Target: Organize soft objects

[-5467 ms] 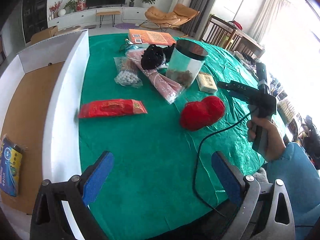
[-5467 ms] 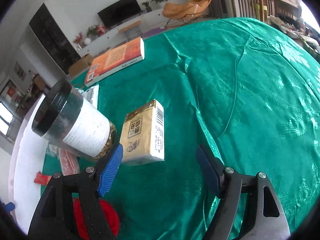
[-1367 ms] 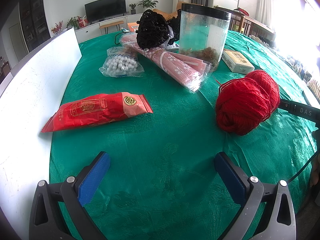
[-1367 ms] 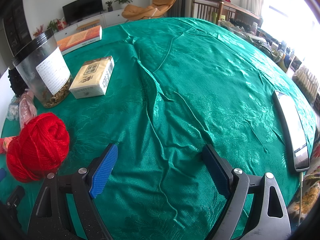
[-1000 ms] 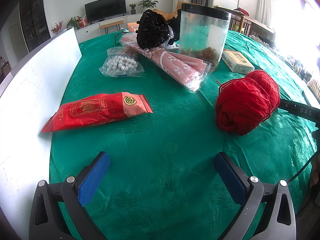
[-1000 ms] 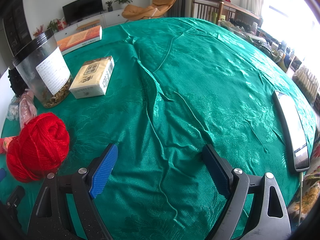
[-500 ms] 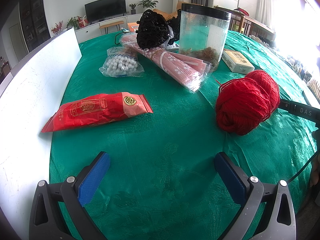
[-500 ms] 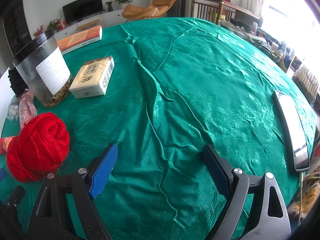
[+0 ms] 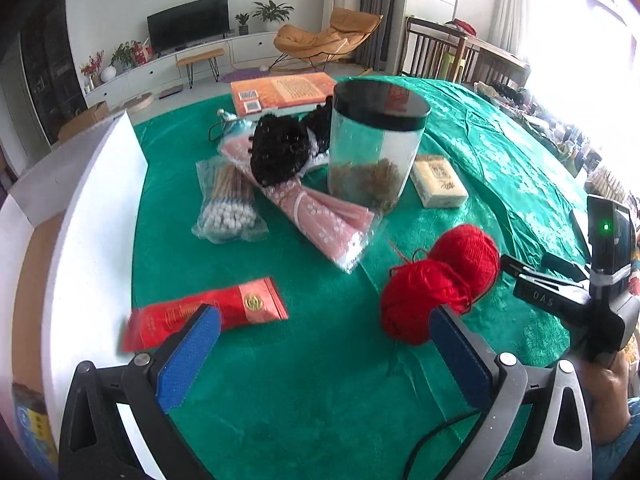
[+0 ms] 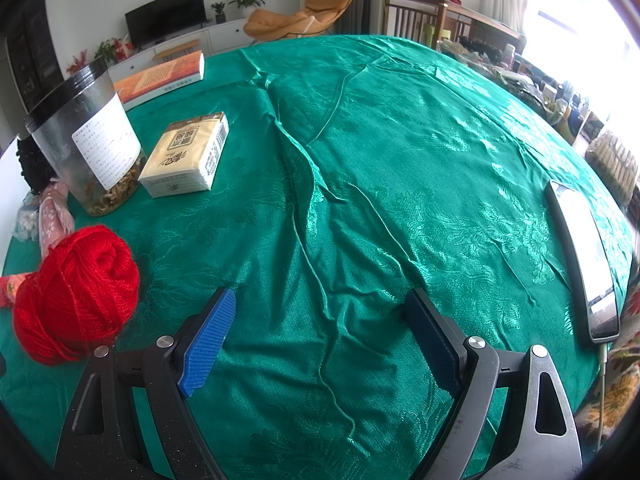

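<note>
A red yarn ball [image 9: 440,280] lies on the green tablecloth, just beyond my left gripper's right finger; it also shows in the right wrist view [image 10: 76,292] at the left. A black fuzzy yarn ball [image 9: 278,152] rests on a pink wrapped pack [image 9: 320,216] further back. My left gripper [image 9: 320,356] is open and empty above the cloth. My right gripper [image 10: 320,332] is open and empty over bare cloth; its body shows in the left wrist view [image 9: 572,296], right of the red yarn.
A clear jar with a black lid [image 9: 376,144], a tissue pack [image 9: 438,186], a cotton swab bag [image 9: 228,204], a red packet [image 9: 208,316] and an orange book [image 9: 284,92] are on the table. A white-walled box [image 9: 92,216] stands left. A phone [image 10: 580,256] lies right.
My left gripper has risen and pulled back, so the view looks down on the table from higher. The right gripper and the objects have not moved.
</note>
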The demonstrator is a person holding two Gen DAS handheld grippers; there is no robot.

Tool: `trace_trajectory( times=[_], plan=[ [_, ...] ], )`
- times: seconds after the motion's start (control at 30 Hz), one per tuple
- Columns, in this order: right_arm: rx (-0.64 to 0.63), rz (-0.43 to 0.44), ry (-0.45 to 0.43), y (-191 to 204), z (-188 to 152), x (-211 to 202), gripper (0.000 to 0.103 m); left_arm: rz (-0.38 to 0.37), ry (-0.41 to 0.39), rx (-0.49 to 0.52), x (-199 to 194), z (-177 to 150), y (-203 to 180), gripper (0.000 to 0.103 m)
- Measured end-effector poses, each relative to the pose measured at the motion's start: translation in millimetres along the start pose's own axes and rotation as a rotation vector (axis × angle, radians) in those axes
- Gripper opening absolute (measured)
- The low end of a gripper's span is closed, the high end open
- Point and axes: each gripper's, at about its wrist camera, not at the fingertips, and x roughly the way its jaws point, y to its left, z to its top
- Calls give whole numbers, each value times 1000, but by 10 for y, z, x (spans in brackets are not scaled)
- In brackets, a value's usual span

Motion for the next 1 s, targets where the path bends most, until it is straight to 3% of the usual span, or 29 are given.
trace_trajectory(
  times=[0.17,0.33,0.47,0.53,0.6,0.7,0.83,0.93,1.0],
  plan=[
    [0,0,0,2,-1,0,89,97,1,191,207,735,130,103],
    [7,17,5,-13,6,-14,89,31,-2,330,633,1047,194,102],
    [124,185,-9,-256,155,-60,88,44,-12,447,923,1095,154,85],
    [156,233,8,-318,360,-11,88,18,6,457,1037,1108,190,73],
    [156,328,42,-250,616,63,88,-14,10,445,1099,1128,244,51],
    [40,404,98,166,962,200,88,-98,-2,379,1093,1148,346,36],
    [-162,383,137,680,1119,422,85,-141,-42,323,994,1116,435,27],
    [-213,395,221,820,1121,660,84,-147,-56,283,931,1092,484,25],
    [-260,341,197,853,1128,683,62,-153,-73,246,862,1083,545,25]
  ],
)
